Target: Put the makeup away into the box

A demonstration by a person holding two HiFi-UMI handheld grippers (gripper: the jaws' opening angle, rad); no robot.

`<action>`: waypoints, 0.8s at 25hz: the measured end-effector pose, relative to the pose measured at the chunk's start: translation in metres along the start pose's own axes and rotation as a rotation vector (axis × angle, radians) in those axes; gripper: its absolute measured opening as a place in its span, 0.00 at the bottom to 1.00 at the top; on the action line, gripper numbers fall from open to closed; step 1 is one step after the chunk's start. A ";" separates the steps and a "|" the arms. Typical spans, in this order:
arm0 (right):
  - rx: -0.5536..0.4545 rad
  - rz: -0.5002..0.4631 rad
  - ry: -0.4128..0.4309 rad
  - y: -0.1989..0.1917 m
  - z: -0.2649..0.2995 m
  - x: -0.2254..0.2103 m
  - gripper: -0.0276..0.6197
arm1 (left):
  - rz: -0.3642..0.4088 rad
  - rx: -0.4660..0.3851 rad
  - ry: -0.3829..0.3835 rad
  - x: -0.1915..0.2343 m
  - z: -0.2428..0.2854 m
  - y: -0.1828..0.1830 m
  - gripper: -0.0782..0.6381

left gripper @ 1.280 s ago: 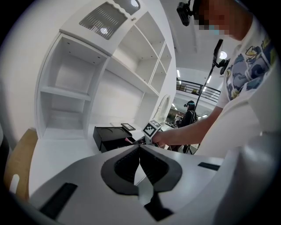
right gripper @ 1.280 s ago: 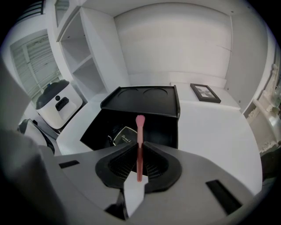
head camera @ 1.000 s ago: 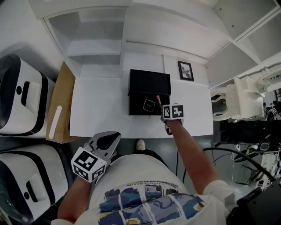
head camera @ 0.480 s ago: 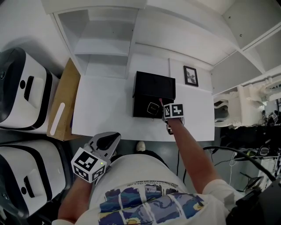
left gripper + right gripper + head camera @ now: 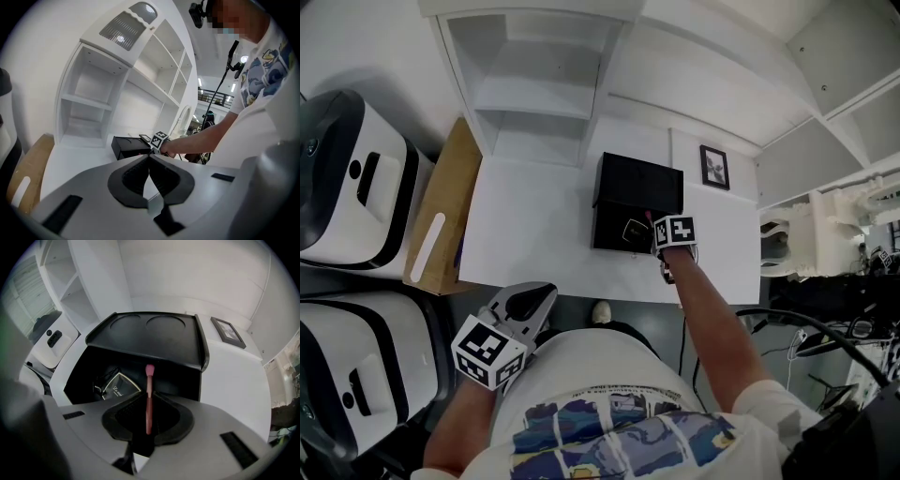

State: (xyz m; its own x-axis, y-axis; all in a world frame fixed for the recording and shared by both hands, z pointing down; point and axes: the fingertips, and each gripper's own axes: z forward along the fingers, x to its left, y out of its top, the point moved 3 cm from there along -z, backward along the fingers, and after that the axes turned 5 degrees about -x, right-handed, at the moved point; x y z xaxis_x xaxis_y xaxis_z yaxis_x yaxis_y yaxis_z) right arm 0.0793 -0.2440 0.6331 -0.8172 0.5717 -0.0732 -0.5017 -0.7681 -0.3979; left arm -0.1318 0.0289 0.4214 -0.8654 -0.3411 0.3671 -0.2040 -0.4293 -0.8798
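Because the brush has to go in end first, the pink makeup brush (image 5: 149, 380) is held lengthwise along the jaws of the right gripper (image 5: 148, 404), its soft tip pointing down into the open black box (image 5: 150, 336). The jaws are nearly together and pinch the thin handle, so the grip looks firm enough for a slim, light thing. The tip hangs over the box's dark hollow, just under the front lip of the raised lid; it does not appear to rest on anything yet. The step in hand looks like lowering it and letting go.

Inside, toward the left, lies a dark packet (image 5: 119, 387) with a pale edge. It bears a line of script that seems to begin "La"; the rest is too small to read.

The box stands right of the middle of the white worktop (image 5: 525, 225), against its rear edge, lid tipped back so the opening faces the person. A small framed picture (image 5: 714, 167) lies near the rear right corner, just beside the box.

The left gripper (image 5: 149, 161) has no part here: its jaws are closed on nothing, and it is held low by the person's body, well off the near edge.
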 end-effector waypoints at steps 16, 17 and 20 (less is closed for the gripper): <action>-0.031 0.028 -0.039 -0.001 -0.006 -0.003 0.16 | -0.009 0.005 0.012 0.013 -0.029 -0.005 0.13; -0.046 0.033 -0.042 -0.001 -0.010 -0.004 0.16 | -0.008 0.007 0.007 0.014 -0.030 -0.005 0.13; -0.100 0.062 -0.043 -0.001 -0.022 -0.003 0.16 | -0.001 0.016 -0.013 0.015 -0.032 -0.006 0.13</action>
State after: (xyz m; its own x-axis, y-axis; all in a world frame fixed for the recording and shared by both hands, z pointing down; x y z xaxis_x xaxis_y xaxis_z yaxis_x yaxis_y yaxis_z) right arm 0.0885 -0.2381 0.6138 -0.8584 0.5093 -0.0620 -0.4206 -0.7678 -0.4834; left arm -0.1582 0.0535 0.4221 -0.8594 -0.3512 0.3716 -0.1971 -0.4429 -0.8746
